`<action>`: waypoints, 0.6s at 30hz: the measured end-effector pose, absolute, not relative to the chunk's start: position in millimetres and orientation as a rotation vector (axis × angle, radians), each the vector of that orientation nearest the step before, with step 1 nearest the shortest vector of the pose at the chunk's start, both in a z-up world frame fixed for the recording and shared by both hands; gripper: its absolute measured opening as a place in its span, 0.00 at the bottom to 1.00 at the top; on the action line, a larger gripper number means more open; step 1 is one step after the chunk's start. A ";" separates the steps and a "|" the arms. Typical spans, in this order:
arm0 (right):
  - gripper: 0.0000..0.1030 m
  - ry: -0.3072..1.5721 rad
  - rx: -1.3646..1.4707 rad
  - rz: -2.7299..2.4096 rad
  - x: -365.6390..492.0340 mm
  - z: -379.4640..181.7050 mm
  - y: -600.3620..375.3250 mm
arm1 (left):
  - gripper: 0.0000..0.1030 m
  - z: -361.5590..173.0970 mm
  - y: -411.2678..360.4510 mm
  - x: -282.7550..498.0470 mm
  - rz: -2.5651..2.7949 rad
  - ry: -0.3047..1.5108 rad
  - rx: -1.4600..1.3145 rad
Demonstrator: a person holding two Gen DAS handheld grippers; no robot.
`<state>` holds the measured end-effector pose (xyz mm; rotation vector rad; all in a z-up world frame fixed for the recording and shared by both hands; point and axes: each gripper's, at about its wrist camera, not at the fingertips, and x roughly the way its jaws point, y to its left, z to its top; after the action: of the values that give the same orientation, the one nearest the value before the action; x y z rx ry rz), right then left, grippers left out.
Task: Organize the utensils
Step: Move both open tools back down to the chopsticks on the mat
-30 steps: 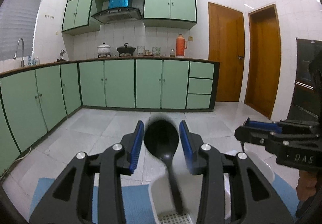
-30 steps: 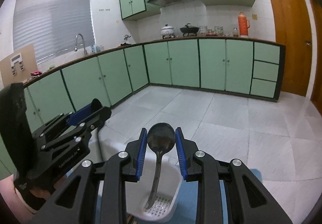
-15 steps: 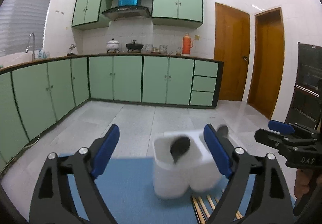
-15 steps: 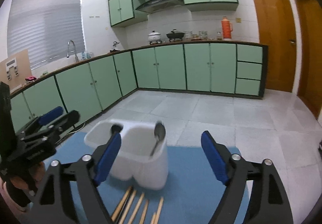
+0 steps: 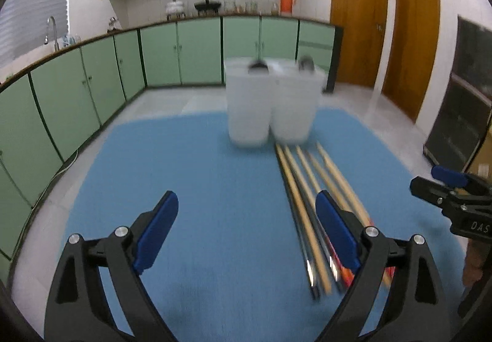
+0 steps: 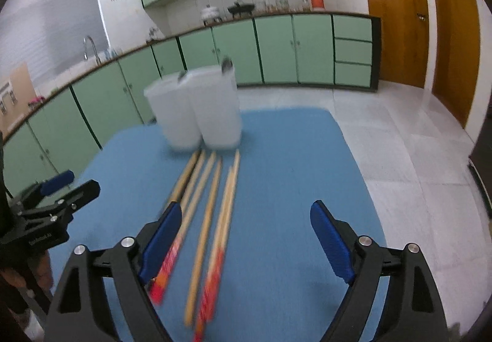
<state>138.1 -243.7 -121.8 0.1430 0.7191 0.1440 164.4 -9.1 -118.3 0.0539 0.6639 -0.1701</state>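
Observation:
A white two-compartment utensil holder (image 5: 270, 102) stands at the far side of a blue mat (image 5: 215, 203); it also shows in the right wrist view (image 6: 196, 109). A black spoon head (image 5: 258, 66) sticks out of its left compartment and a metal spoon head (image 5: 306, 62) out of its right. Several wooden chopsticks (image 5: 310, 197) lie on the mat in front of it, also in the right wrist view (image 6: 209, 212). My left gripper (image 5: 246, 234) is open and empty above the mat. My right gripper (image 6: 246, 240) is open and empty above the chopsticks' near ends.
The mat (image 6: 292, 172) covers a table with a pale edge (image 5: 40, 219). Green kitchen cabinets (image 5: 92, 77) run along the back and left. Wooden doors (image 5: 356, 19) stand at the right. Each gripper shows at the edge of the other's view.
Both grippers let go of their spoons, which now stand in the holder. Both have opened wide, drawn back and lowered towards the chopsticks.

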 end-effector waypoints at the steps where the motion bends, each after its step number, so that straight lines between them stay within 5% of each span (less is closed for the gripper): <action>1: 0.76 0.732 0.148 0.145 131.6 -125.9 -244.6 | 0.85 -123.1 -9.1 159.8 -0.174 0.686 0.053; 7: 0.55 0.818 0.147 0.182 94.6 -144.0 -232.3 | 0.77 -153.4 -9.8 129.3 -0.181 0.809 0.055; 12: 0.26 0.867 0.115 0.215 79.7 -158.7 -222.0 | 0.73 -163.9 -7.7 114.0 -0.173 0.846 0.060; 18: 0.21 0.883 0.100 0.223 81.3 -167.3 -219.7 | 0.72 -168.2 -1.9 109.0 -0.171 0.859 0.060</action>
<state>81.3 -219.7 -167.3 0.1003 0.8826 0.2231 109.0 -1.9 -168.2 0.0597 0.8591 -0.1708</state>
